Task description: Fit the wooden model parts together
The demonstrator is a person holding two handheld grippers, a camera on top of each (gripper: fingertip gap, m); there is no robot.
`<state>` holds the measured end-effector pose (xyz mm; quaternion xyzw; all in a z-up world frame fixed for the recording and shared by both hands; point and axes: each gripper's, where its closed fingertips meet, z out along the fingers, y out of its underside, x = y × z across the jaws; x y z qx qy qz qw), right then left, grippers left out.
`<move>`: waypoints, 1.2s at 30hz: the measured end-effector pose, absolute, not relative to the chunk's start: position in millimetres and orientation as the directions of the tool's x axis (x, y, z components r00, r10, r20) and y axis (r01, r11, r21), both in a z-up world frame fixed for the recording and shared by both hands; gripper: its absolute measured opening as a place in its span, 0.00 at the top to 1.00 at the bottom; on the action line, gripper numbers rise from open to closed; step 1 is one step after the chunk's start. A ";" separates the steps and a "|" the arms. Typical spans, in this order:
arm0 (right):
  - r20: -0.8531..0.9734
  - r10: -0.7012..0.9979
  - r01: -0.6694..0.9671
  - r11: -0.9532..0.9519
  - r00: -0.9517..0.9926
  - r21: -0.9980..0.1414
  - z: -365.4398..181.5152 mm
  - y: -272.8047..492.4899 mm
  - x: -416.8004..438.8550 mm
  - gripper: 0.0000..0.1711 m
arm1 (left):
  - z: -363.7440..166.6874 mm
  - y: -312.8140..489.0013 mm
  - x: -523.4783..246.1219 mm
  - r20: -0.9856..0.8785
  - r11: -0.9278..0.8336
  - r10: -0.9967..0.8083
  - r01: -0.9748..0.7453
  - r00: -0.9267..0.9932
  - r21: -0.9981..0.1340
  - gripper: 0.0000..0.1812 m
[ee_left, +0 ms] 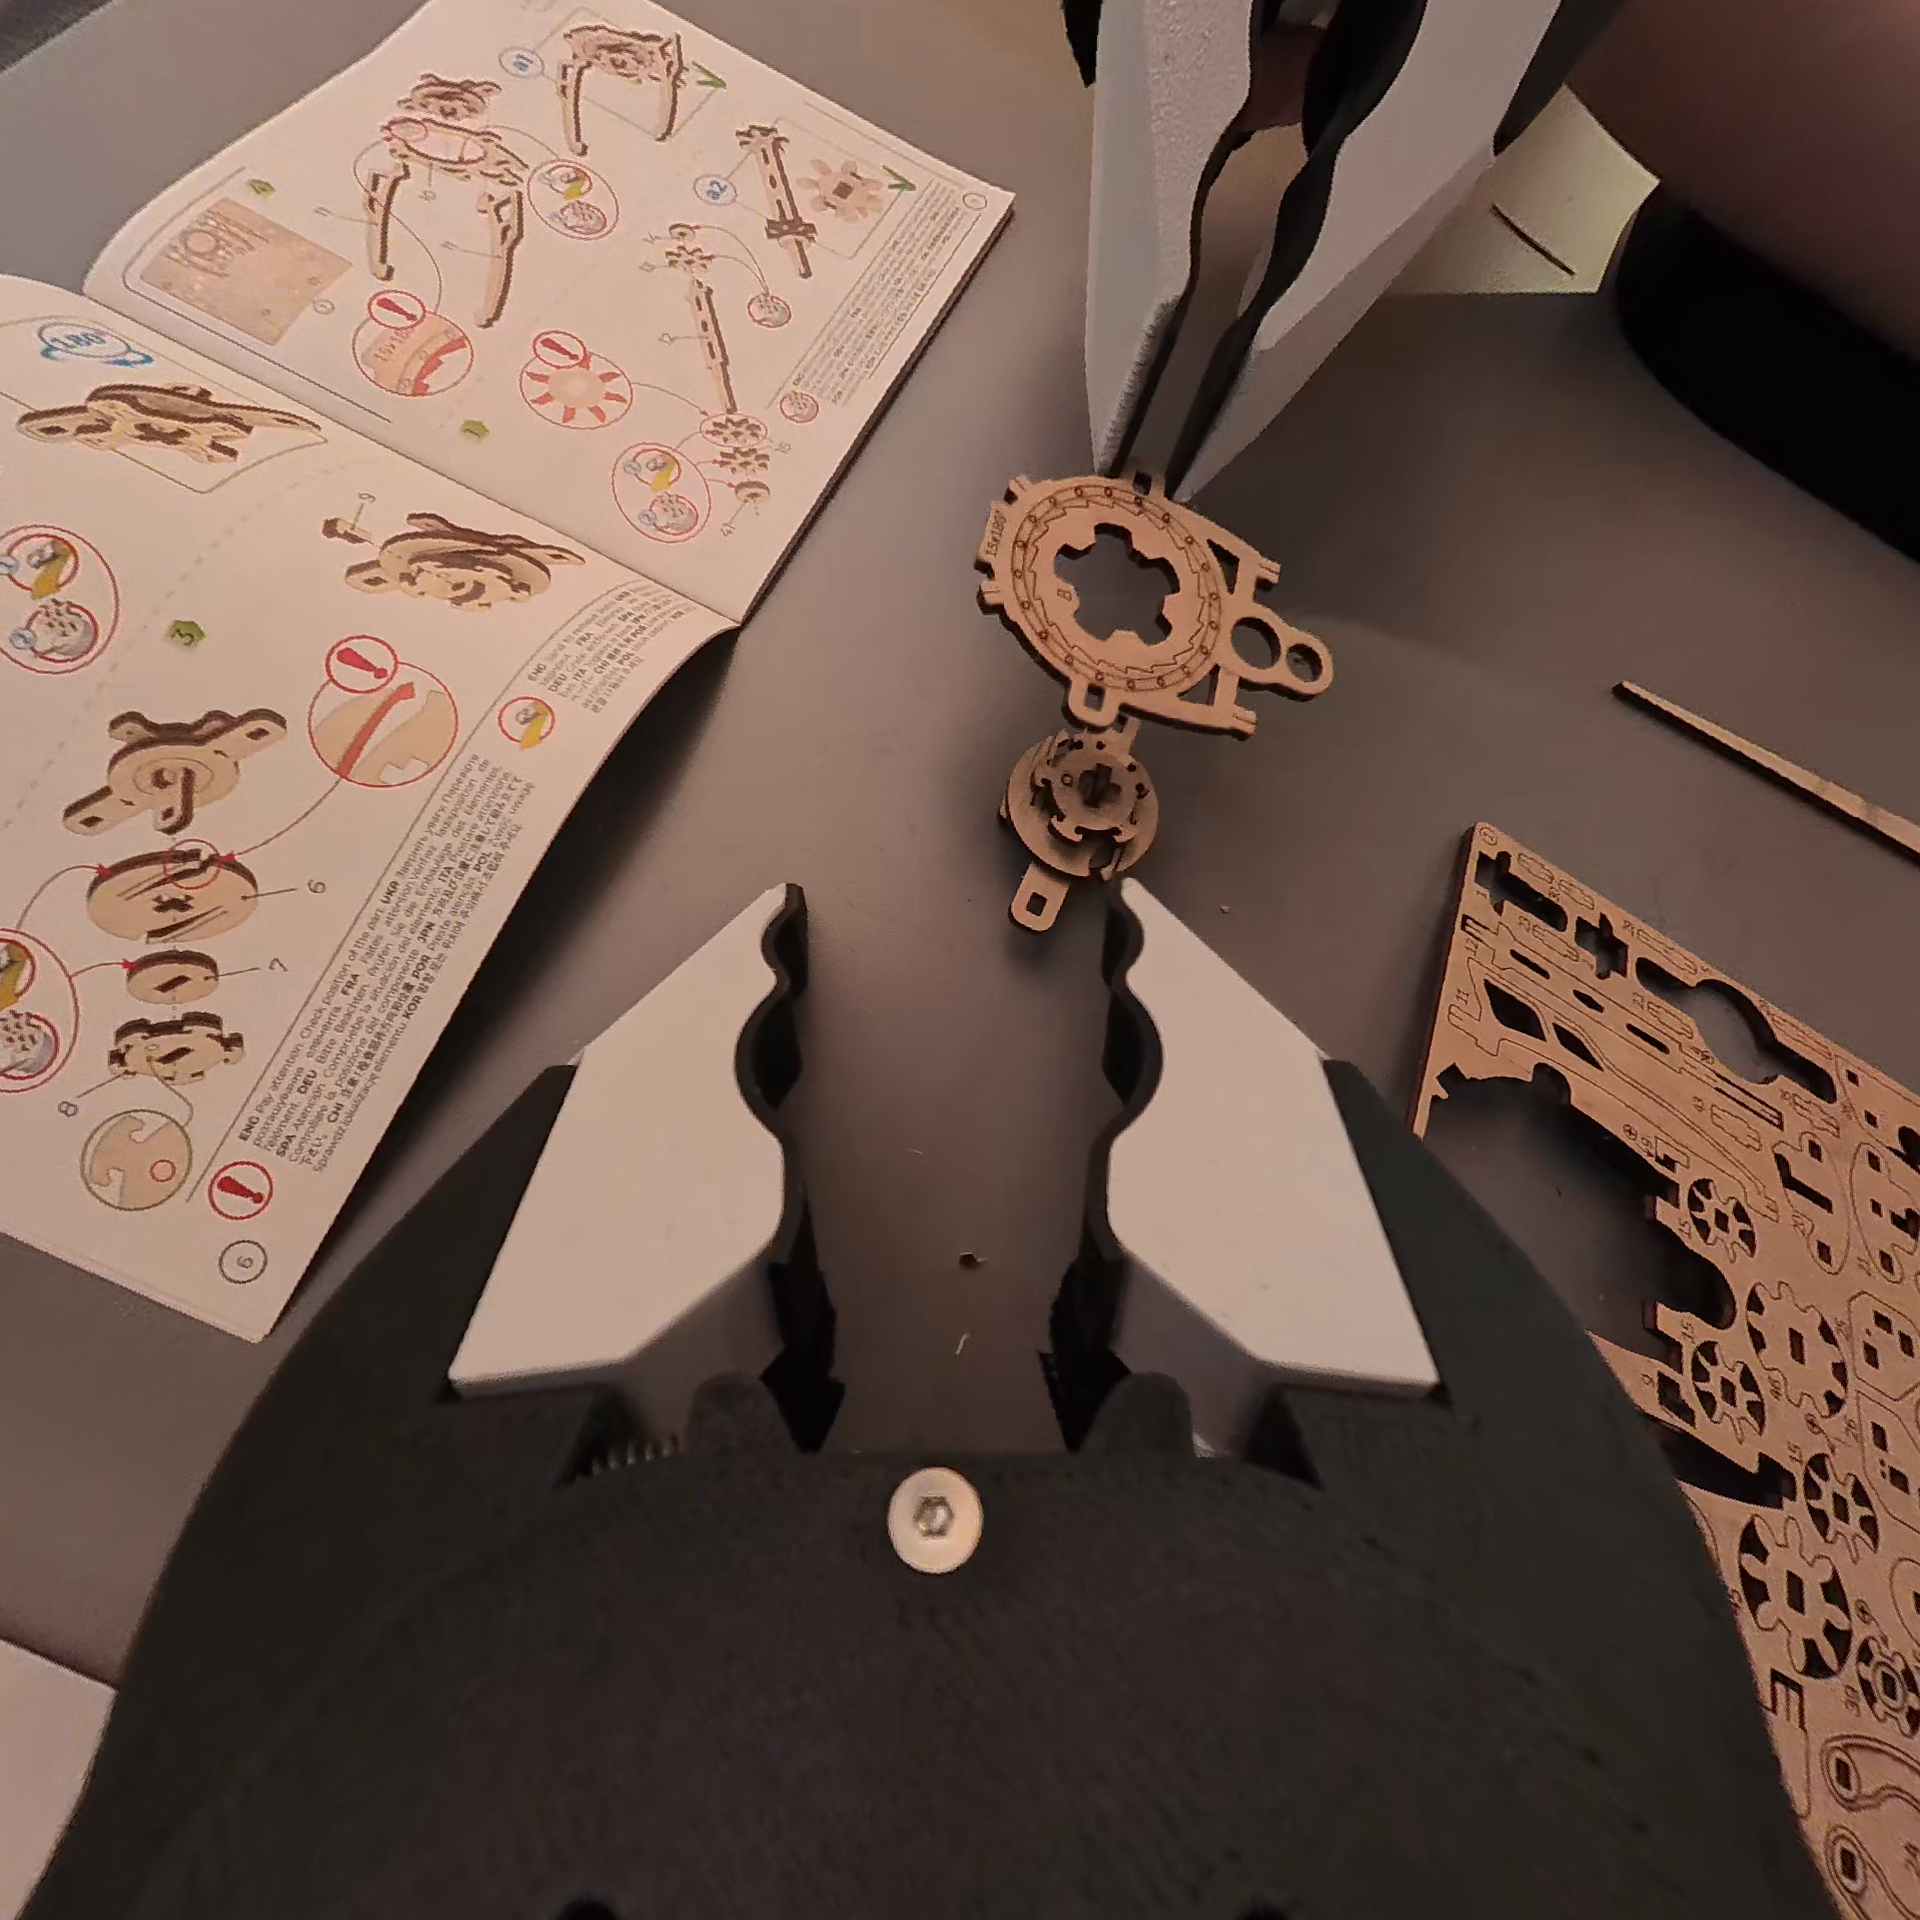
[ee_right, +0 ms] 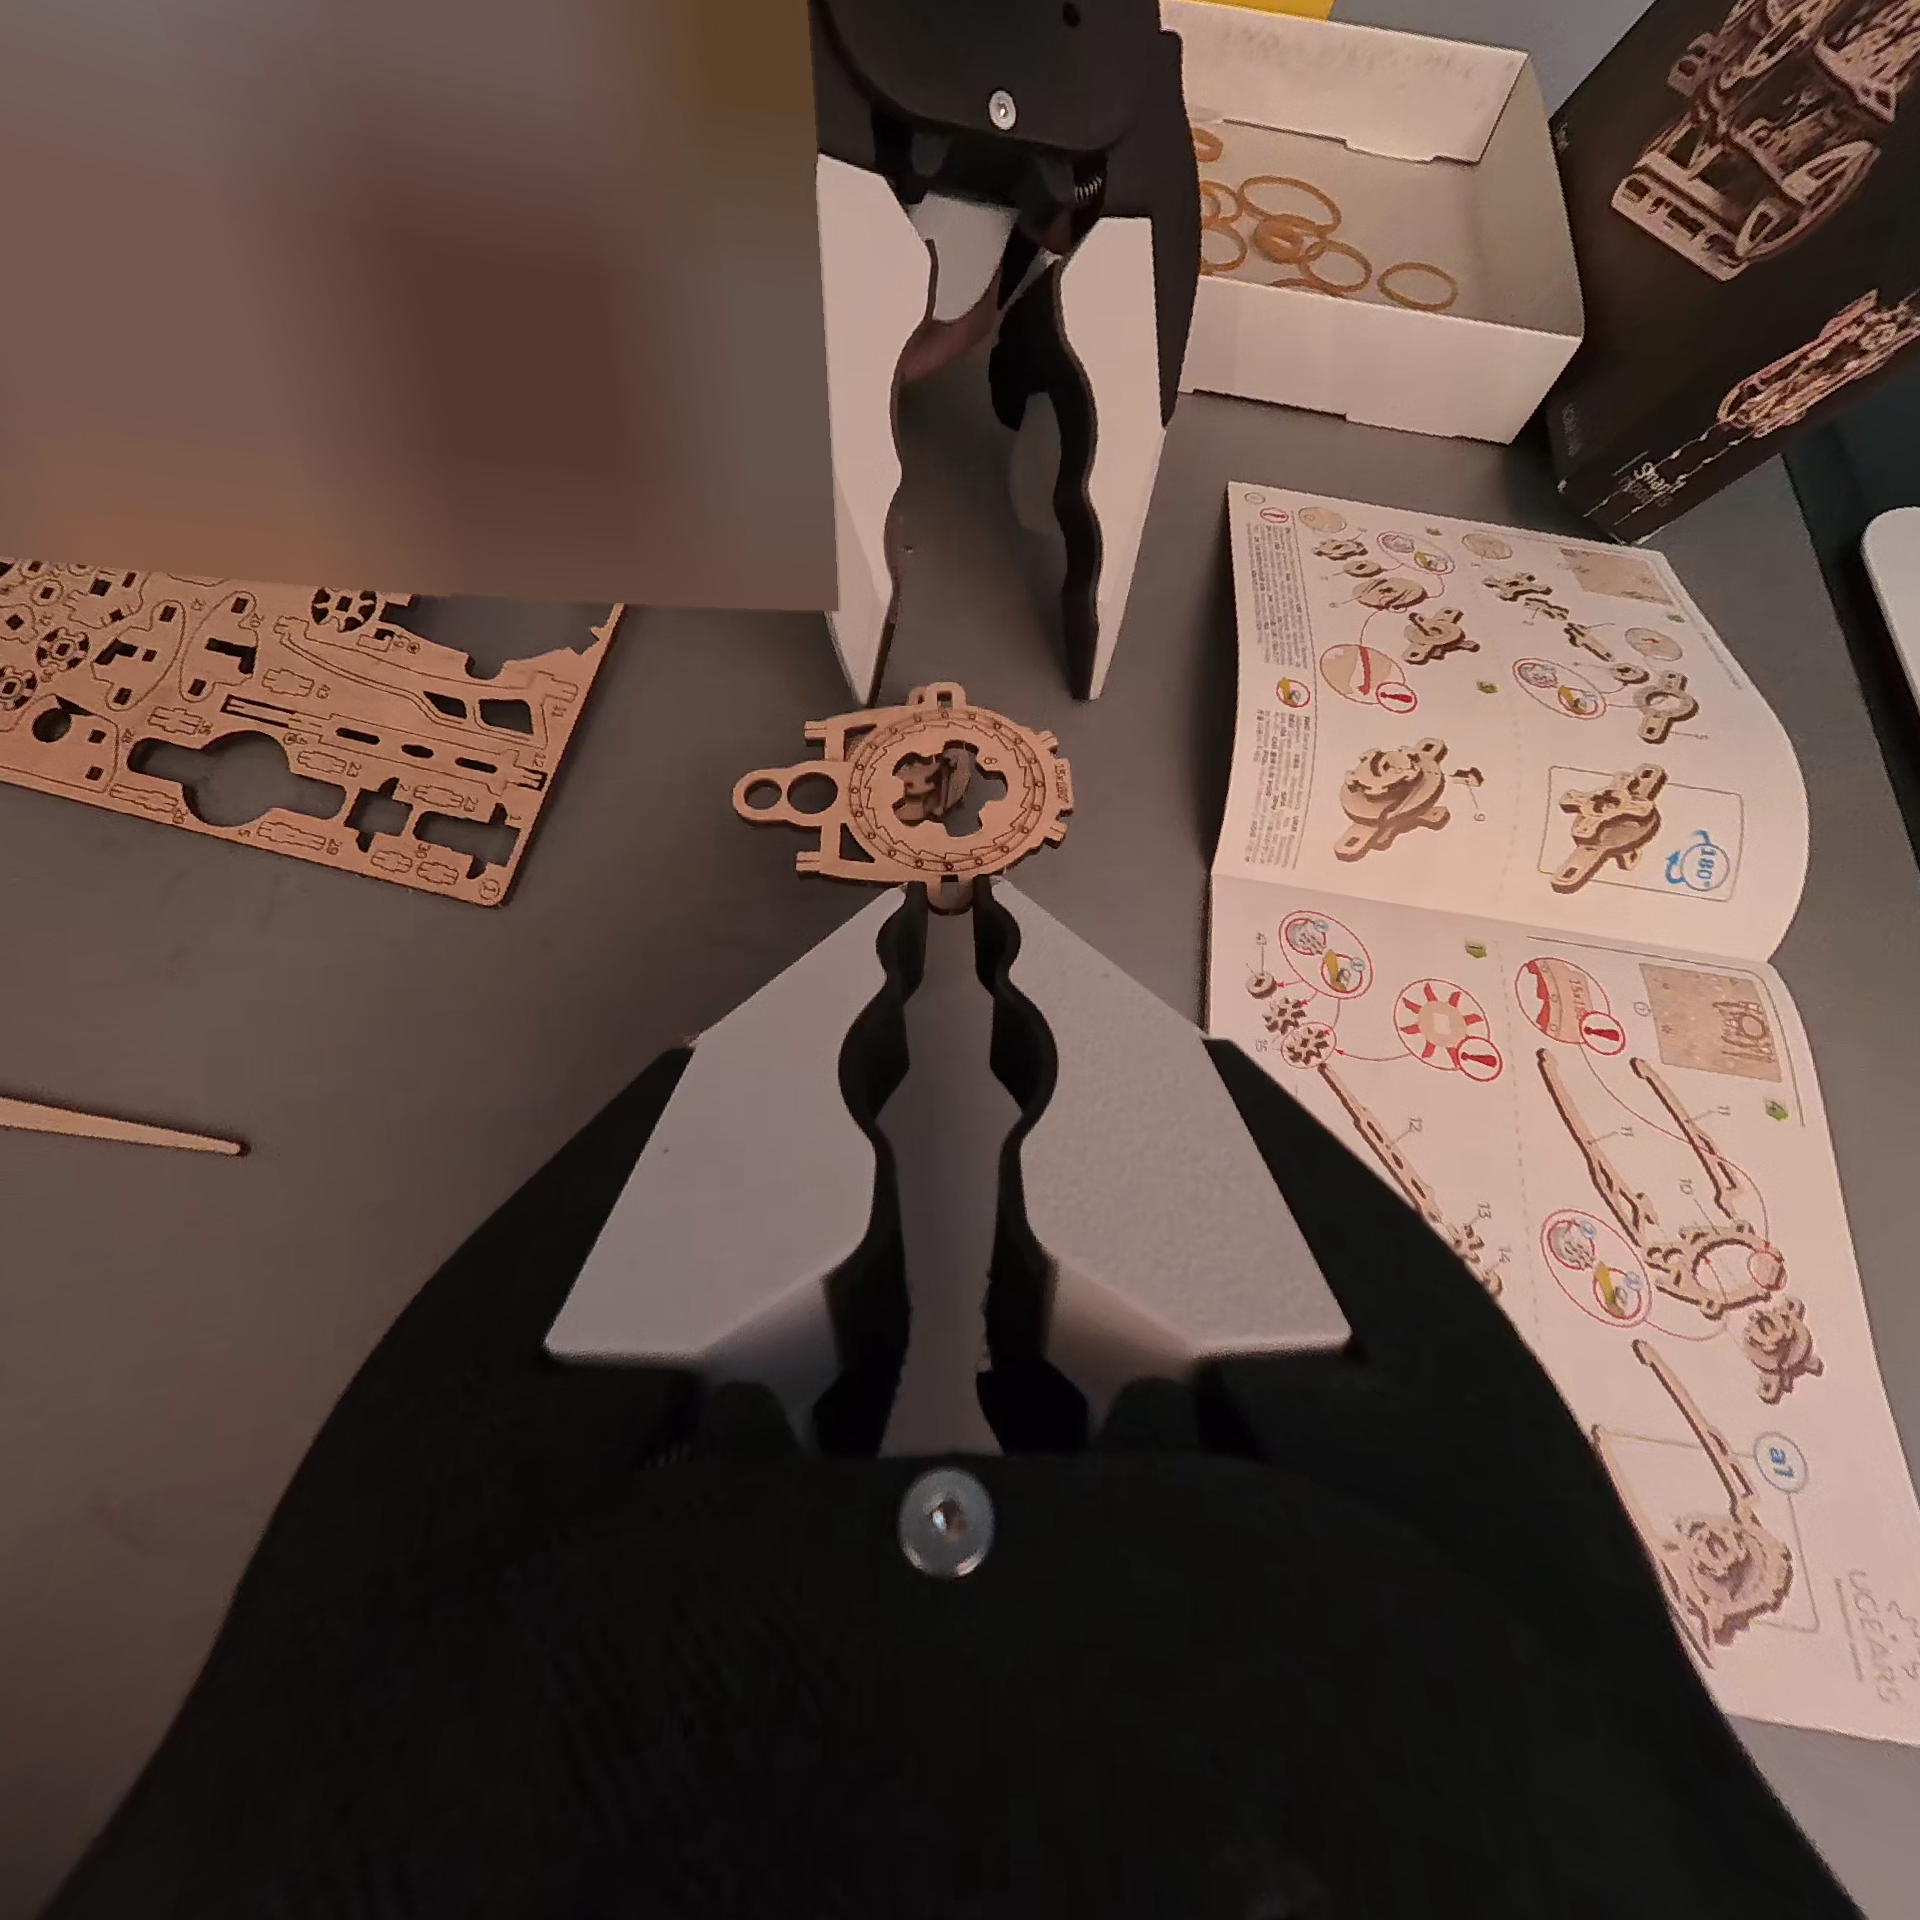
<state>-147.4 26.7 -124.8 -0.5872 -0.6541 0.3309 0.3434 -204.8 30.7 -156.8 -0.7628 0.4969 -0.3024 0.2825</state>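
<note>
In the left wrist view, an open instruction booklet (ee_left: 416, 582) lies at the left of the grey desk (ee_left: 883, 1091). Centre, the left tool (ee_left: 956, 914) hangs released, jaws spread and empty, just near of a small round wooden hub (ee_left: 1075, 816) resting on the desk. Just far of the hub, the flat ring plate (ee_left: 1143, 603) with a lobed centre hole is pinched by its far tab in the right tool (ee_left: 1148, 478), clenched on it. At the right lies the punched parts sheet (ee_left: 1683, 1247), with a thin wooden stick (ee_left: 1766, 769) beyond it.

The step in hand seems to be bringing the plate over the hub. In the right wrist view the hub shows through the hole. Next, the lobes likely need matching before lowering, with the left tool steadying the hub's near tab.
</note>
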 end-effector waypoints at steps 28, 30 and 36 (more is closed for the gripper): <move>0.047 0.995 0.566 0.087 -0.085 -0.820 -143.4 16.1 -170.7 0.95 | -148.3 13.9 -196.7 0.145 -0.226 -0.973 -0.593 0.181 -0.773 0.63; 0.051 0.995 0.570 0.091 -0.087 -0.816 -144.7 15.9 -170.8 0.95 | -148.8 13.6 -196.6 0.145 -0.225 -0.973 -0.595 0.180 -0.771 0.63; 0.058 0.995 0.574 0.097 -0.085 -0.813 -145.8 16.2 -171.5 0.95 | -152.3 12.3 -196.8 0.153 -0.230 -0.972 -0.607 0.177 -0.761 0.63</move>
